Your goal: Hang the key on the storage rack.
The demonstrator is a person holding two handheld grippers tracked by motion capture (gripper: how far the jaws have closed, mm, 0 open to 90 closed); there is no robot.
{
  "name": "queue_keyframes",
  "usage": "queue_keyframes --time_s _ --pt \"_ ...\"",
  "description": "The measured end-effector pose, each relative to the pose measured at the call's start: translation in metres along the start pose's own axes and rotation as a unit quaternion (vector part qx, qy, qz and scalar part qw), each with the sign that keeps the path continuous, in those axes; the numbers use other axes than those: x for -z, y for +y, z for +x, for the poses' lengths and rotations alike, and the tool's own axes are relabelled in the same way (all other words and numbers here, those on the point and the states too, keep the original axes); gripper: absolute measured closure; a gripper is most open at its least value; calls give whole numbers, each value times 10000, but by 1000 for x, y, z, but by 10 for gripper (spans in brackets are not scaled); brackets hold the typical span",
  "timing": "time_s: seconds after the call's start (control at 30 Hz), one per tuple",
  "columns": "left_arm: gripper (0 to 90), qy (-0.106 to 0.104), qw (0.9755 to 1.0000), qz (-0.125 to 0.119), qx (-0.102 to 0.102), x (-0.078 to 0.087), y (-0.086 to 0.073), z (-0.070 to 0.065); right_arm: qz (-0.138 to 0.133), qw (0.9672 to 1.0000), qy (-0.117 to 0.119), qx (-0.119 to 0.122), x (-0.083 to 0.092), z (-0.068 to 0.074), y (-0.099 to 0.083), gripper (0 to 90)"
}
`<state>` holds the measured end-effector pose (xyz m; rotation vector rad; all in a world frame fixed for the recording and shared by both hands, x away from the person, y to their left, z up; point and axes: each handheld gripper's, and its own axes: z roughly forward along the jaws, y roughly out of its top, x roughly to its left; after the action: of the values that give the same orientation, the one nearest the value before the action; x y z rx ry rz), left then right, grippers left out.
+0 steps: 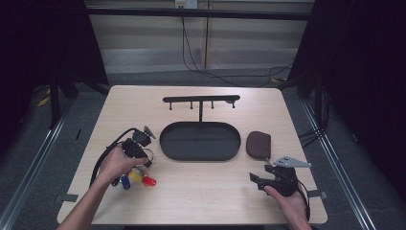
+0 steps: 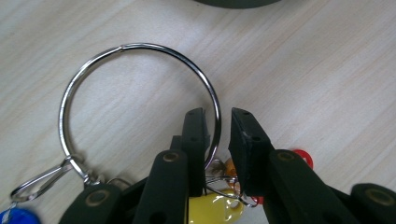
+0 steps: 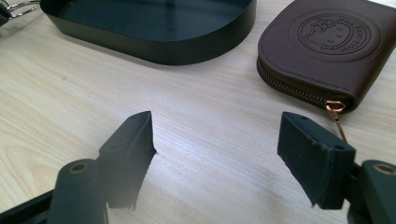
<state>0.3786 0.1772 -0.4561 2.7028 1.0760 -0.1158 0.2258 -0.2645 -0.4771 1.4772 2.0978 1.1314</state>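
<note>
A big metal key ring [image 2: 135, 45] lies on the wooden table with yellow [image 2: 215, 210], blue [image 2: 16, 217] and red [image 2: 301, 156] tags clipped to it. My left gripper [image 2: 218, 114] points down over the ring's right side. The wire runs between its jaws, close against one pad, while the other pad stands a little apart from it. In the high view this gripper [image 1: 145, 161] is at the left, with the tags [image 1: 135, 176] just in front of it. My right gripper [image 1: 260, 173] rests near the front right, open [image 3: 215, 128], with bare table between its jaws.
A black oval tray [image 1: 200, 141] sits mid-table, its wall [image 3: 154, 44] ahead of my right gripper. A brown zip pouch [image 1: 259, 144] lies to the right of the tray [image 3: 327, 46]. Behind the tray stands a black rack with hooks [image 1: 201, 99].
</note>
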Motion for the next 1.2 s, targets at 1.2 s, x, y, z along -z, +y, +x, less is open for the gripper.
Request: queue_keyframes --time_s 1.2 --pt "870 35 9997 188 120 14 2 1 16 10000 7 -51 0 -1 0 269"
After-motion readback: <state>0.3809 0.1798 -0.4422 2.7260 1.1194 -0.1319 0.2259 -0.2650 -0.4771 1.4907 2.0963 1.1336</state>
